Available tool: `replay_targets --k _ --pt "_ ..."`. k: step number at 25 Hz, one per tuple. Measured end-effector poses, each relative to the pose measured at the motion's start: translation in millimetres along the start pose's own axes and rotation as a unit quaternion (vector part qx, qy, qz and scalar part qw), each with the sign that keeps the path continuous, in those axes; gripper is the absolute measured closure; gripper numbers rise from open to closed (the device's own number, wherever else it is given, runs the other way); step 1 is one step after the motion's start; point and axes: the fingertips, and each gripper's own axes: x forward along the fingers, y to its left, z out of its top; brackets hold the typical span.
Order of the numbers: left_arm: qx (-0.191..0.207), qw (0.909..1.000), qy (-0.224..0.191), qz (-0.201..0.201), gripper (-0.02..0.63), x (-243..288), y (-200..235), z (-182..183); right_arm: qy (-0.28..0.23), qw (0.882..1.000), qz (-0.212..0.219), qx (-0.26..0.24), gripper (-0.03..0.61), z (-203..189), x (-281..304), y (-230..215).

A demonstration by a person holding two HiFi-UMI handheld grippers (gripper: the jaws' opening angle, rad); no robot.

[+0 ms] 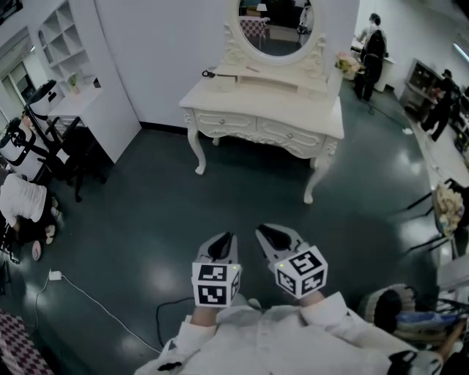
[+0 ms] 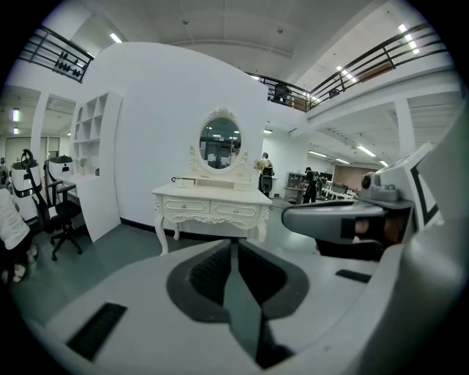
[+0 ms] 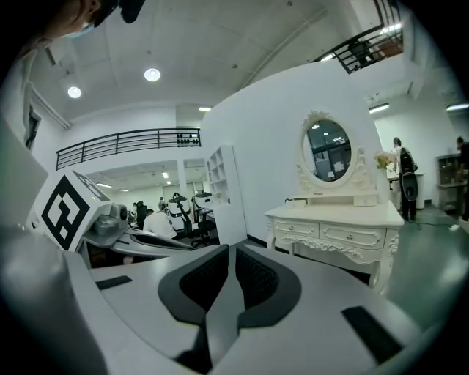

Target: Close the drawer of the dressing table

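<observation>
Drawers on furniture of this kind usually run on plain guides, so I'd expect the one that needs shutting to be light and stiff, and to jam if shoved off-centre. A flat, gentle push on the middle of its front, beside the knob, looks the best place. No clamping seems needed, and the carved white paint looks easy to chip.

The dressing table (image 1: 242,99) stands at the far side of the floor against the white wall (image 1: 168,44), well apart from the person. Two fronts sit side by side under its top: the left drawer (image 1: 226,121) and the right drawer (image 1: 293,134).

The left gripper (image 1: 222,245) and the right gripper (image 1: 272,238) are held near the person's chest, just beside each other. Both are clenched tight with nothing between the jaws, and both aim toward the table.

From this far off both fronts look about flush, and I cannot tell which drawer, if either, stands open. The raised shelf (image 1: 256,77) under the oval mirror (image 1: 277,22) may hold smaller drawers, but it is too small to read. A dark object (image 1: 209,73) lies at the far left of the tabletop, and I can't say what it is. The table's back legs are mostly hidden behind the front, and the person's sleeves are cut off at the near edge.
</observation>
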Motion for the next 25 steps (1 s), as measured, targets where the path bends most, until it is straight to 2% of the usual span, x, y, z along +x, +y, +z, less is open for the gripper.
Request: replay_targets --k 3,7,9,11,19,25 --pt "-0.005 1.0 0.0 0.007 0.594 0.7 1.9 -1.6 0.003 1.0 -0.001 0.001 0.569 -3.5 2.0 -3.0" --pt "-0.011 0.9999 0.0 0.012 0.537 6.6 5.5 -3.6 -0.011 1.0 -0.014 0.007 0.563 -1.8 2.7 -12.5" --pt "-0.013 0.9998 0.0 0.014 0.517 11.2 8.7 -2.4 -0.012 1.0 -0.01 0.011 0.477 -0.7 6.5 -15.1" --pt "-0.011 0.9998 0.001 0.014 0.497 18.1 12.5 0.2 -0.012 1.0 -0.008 0.012 0.46 1.1 12.2 -19.4" --pt "-0.003 1.0 0.0 0.003 0.483 64.9 50.6 28.4 -0.015 0.999 -0.021 0.035 0.457 15.9 63.0 -52.5" --pt "0.017 0.9998 -0.004 -0.009 0.483 106.9 98.5 66.2 -0.017 0.999 -0.015 0.023 0.457 45.0 127.6 -65.5"
